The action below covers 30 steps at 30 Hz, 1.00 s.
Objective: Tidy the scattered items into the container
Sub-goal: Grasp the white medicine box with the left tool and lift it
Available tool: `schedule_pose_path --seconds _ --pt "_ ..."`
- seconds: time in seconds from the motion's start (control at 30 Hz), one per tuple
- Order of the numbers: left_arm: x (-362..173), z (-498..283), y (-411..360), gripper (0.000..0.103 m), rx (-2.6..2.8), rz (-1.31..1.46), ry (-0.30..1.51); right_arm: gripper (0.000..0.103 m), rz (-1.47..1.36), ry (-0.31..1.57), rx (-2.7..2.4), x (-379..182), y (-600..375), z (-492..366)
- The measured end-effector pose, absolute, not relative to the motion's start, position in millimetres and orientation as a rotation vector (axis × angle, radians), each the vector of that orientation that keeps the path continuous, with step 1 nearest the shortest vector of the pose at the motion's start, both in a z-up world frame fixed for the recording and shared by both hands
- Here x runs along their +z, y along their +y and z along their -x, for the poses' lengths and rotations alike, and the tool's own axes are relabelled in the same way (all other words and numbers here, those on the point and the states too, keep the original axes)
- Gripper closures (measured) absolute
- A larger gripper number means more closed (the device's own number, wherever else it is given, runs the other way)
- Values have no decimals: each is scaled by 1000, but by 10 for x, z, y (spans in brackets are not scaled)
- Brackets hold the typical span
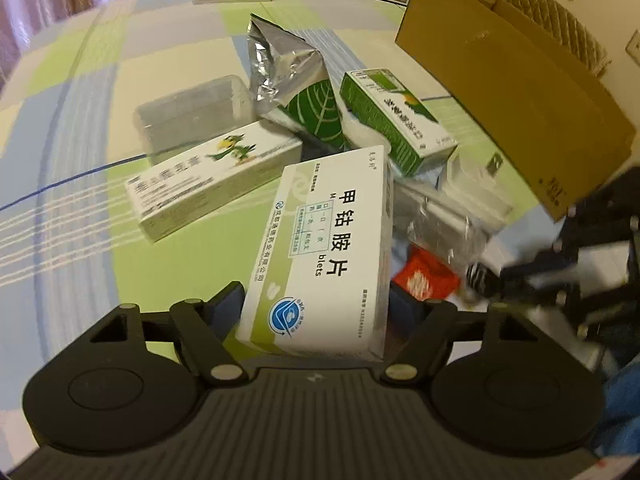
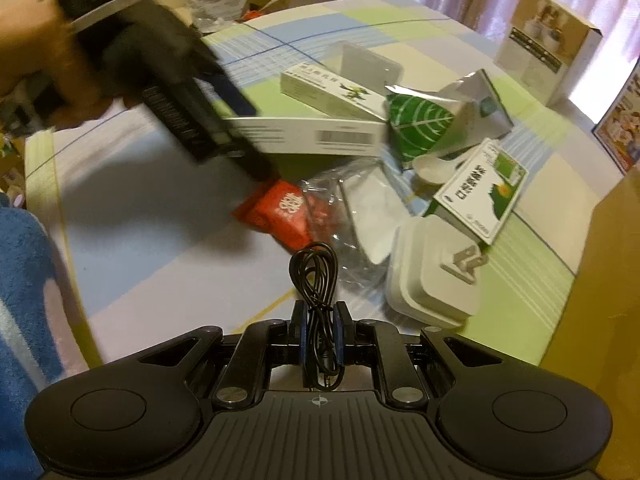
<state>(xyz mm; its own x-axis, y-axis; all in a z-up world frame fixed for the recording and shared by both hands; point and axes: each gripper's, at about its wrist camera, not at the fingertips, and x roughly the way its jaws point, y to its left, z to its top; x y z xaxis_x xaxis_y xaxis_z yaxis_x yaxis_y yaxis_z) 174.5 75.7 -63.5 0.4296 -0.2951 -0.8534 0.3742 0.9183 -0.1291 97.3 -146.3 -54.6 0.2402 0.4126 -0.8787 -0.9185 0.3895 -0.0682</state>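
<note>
**Scattered items: status at pickup, two units gripped**

Location of items: heaped on the checked tablecloth, just beside the open cardboard box, which stands at the right edge of the left wrist view.

Left gripper: clamped across the width of the white tablet box, one pad against each long side. Near end of that box tilted toward the camera, far end over the heap.

Right gripper: closed tight on a coiled black cable, with a loop standing up above the fingertips and the plug end hanging behind them. Held over the tablecloth in front of the heap.

Remaining on the cloth:
- Long white carton with a green bird figure, lying flat, left of the tablet box.
- Clear plastic case, directly behind the long carton.
- Silver foil pouch with a green leaf print, propped upright at the middle of the heap.
- Green and white carton, tilted, resting on the items below it.
- Red packet, flat, partly under a crumpled clear wrapper.
- White lidded tub, nearest the cardboard box, under the low end of the green and white carton.

Contents of the cardboard box: cannot be told from either view.
</note>
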Motion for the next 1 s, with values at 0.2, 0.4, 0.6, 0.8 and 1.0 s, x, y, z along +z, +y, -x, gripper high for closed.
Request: schedule_pose_path --seconds 0.2,0.4,0.6,0.8,1.0 --pt "-596 -1149 685 31 -298 -285 1034 93 708 917 1002 -546 -1475 -955" --pt "-521 -1011 816 17 -314 -164 1029 93 726 923 999 -569 -1470 -940" --pt "-519 -1192 732 16 -318 -187 1032 93 708 941 988 -581 -1492 -977" --pt "-745 -1278 671 29 -299 -213 1083 93 654 988 992 -599 -1529 -1061" --pt "-728 -1191 701 36 -279 -188 1072 93 615 1016 995 -617 -1540 -1117"
